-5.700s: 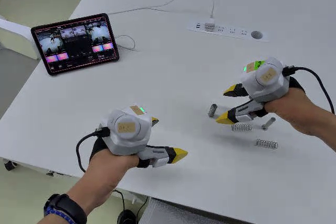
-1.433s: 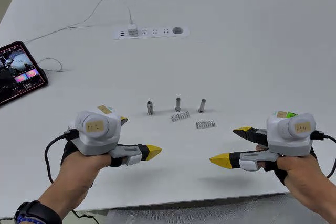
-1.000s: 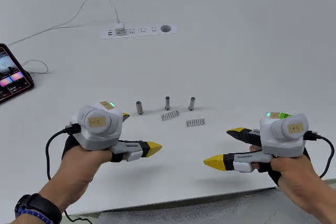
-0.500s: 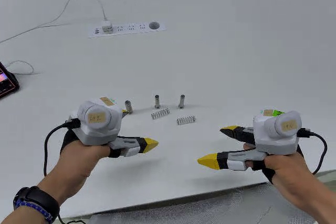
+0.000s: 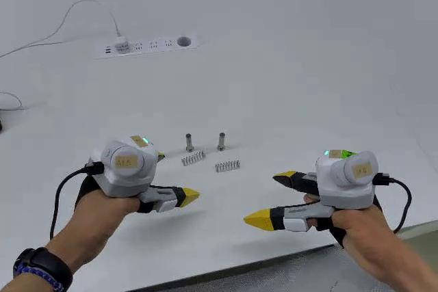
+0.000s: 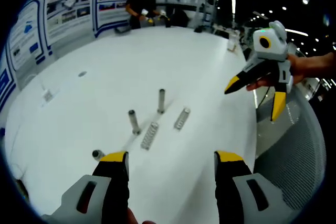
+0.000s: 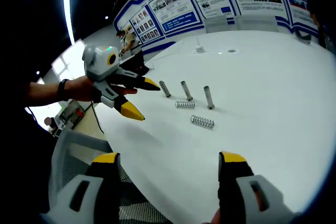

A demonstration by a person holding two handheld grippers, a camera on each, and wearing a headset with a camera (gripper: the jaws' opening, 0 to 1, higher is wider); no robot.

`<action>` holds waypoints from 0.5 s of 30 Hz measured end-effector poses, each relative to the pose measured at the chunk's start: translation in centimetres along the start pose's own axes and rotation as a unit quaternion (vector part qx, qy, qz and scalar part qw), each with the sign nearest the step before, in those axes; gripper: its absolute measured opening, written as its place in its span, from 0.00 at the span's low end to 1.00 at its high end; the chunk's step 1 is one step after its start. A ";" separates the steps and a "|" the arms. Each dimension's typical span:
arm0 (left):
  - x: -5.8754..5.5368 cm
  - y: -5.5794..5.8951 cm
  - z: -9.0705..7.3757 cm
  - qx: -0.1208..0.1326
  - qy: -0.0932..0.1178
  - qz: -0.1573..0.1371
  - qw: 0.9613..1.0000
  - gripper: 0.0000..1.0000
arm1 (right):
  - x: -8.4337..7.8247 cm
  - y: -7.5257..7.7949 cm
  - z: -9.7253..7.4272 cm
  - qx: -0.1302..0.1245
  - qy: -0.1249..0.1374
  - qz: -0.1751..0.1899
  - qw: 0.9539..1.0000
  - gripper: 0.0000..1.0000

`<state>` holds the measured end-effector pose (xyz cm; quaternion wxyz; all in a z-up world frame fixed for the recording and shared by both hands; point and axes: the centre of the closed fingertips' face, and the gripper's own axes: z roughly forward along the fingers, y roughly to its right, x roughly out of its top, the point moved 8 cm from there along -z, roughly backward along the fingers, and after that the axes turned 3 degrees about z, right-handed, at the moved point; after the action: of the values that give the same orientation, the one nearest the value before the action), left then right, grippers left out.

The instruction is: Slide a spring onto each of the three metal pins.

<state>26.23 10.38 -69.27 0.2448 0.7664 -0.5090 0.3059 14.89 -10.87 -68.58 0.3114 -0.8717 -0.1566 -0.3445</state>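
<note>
Drawn back since the earliest picture from right beside the metal pins [image 7: 185, 90] to the near edge of the workbench [image 5: 287, 80]: the right gripper [image 5: 270, 198]. Hovering there level with the left gripper [image 5: 174, 177], both well apart from the work, the power strip [image 5: 147, 44] off toward the far edge. Farther in from the near edge, about midway between the two tools, upright in a short row: left pin [image 7: 164, 88], middle pin [image 5: 189, 143], right pin [image 5: 221, 141]. Looks ribbed on the left pin, as though already sleeved, but too small to be sure; plainly bare on the other two. Lying flat just nearside of the row: left spring [image 5: 194, 158] just beside the middle pin, right spring [image 5: 227, 166] near the right pin. Next, probably, fetching a loose spring. Best to come down over the right spring with the right gripper, pinch lightly across the coils near one end so as not to crush them or block the bore, turn upright, line up over the pin top and lower straight. Worth steadying that pin with the left gripper, being likely to topple at a sideways nudge. Fingers [image 6: 114, 159] spread wide on both grippers, gripping nothing, touching nothing.
</note>
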 end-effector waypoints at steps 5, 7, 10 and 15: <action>0.2 -0.2 1.3 -0.001 -0.004 0.003 1.000 0.64 | 0.0 0.0 -0.4 0.003 -0.001 -0.002 1.000 0.77; 0.3 -0.4 1.7 -0.003 0.000 0.001 1.000 0.62 | 0.1 0.0 -0.5 0.003 -0.001 -0.001 1.000 0.77; 0.4 -0.8 2.5 -0.003 0.002 0.000 1.000 0.59 | 0.0 0.4 -0.7 0.001 -0.003 -0.001 1.000 0.77; 0.4 -1.5 3.6 0.001 -0.003 0.006 1.000 0.53 | 0.0 0.6 -0.9 -0.001 -0.002 0.000 1.000 0.77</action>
<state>28.53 8.14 -71.58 0.2408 0.7647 -0.5139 0.3052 14.74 -11.89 -68.30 0.3104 -0.8725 -0.1573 -0.3429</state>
